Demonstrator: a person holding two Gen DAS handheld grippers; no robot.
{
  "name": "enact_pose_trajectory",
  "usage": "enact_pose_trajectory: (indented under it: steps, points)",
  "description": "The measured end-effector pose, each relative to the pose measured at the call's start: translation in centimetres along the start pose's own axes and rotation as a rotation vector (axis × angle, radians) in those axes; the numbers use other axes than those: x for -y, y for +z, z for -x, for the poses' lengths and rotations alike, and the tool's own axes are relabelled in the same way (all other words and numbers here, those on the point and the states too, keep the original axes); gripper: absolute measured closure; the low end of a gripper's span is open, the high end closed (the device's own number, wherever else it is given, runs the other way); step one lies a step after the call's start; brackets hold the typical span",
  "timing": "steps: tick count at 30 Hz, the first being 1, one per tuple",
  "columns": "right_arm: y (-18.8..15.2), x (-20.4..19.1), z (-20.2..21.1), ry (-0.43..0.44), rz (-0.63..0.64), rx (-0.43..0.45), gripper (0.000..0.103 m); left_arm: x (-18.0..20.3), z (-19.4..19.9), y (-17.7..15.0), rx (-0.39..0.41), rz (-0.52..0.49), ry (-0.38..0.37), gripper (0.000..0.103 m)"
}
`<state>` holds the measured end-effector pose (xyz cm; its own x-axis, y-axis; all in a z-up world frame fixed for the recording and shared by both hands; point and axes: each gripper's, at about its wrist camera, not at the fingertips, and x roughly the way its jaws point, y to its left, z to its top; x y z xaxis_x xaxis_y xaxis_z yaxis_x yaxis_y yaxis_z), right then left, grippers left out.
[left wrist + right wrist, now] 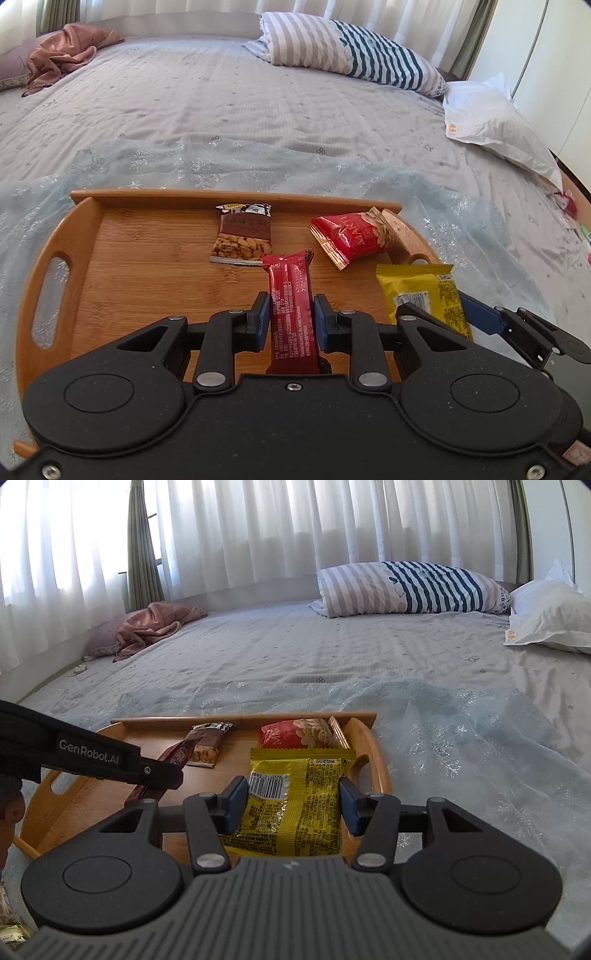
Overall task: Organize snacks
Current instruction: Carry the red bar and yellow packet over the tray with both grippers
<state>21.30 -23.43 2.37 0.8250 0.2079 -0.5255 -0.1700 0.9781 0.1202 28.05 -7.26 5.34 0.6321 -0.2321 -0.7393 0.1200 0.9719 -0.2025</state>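
A wooden tray [155, 236] [373, 746] lies on the bed. My left gripper [291, 314] is shut on a dark red snack bar [291, 295] [177, 755], held above the tray's middle. My right gripper [293, 797] [476, 314] is shut on a yellow snack packet [295, 805] [417, 291] over the tray's right side. On the tray floor lie a brown peanut packet [242, 236] [208, 744] near the far wall and a red nut packet [351, 232] [299, 733] leaning at the right rim.
A pale blue sheer cloth [480, 229] spreads under the tray on the grey bedsheet [221, 103]. Striped pillows [343, 48] [410, 587] and a white bag [495, 122] lie far right, a brown cloth [66, 51] far left. Small packets [11, 934] show bottom left in the right wrist view.
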Motion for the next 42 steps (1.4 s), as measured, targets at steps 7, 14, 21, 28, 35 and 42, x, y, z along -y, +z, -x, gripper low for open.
enact_pose_trajectory:
  steps: [7,14,21,28,35,42]
  points:
    - [0.3,0.5,-2.0,0.004,-0.016,-0.047,0.047,-0.5,-2.3,0.7,-0.03,-0.006,0.044,0.079]
    - [0.6,0.8,-3.4,-0.001,-0.024,-0.08,0.047,-0.9,-3.9,1.2,-0.046,-0.007,0.066,0.079]
    - [0.3,1.0,-4.4,-0.009,-0.028,-0.1,0.047,-0.9,-4.9,1.6,-0.047,-0.012,0.066,0.079]
    - [0.4,0.8,-5.0,-0.009,-0.026,-0.105,0.047,-1.0,-5.1,1.6,-0.038,-0.02,0.065,0.08]
    - [0.4,0.6,-5.3,-0.013,-0.027,-0.103,0.047,-1.2,-5.2,1.7,-0.036,-0.025,0.066,0.079]
    - [0.6,0.6,-5.5,-0.013,-0.025,-0.108,0.045,-1.3,-5.2,1.8,-0.039,-0.021,0.066,0.079]
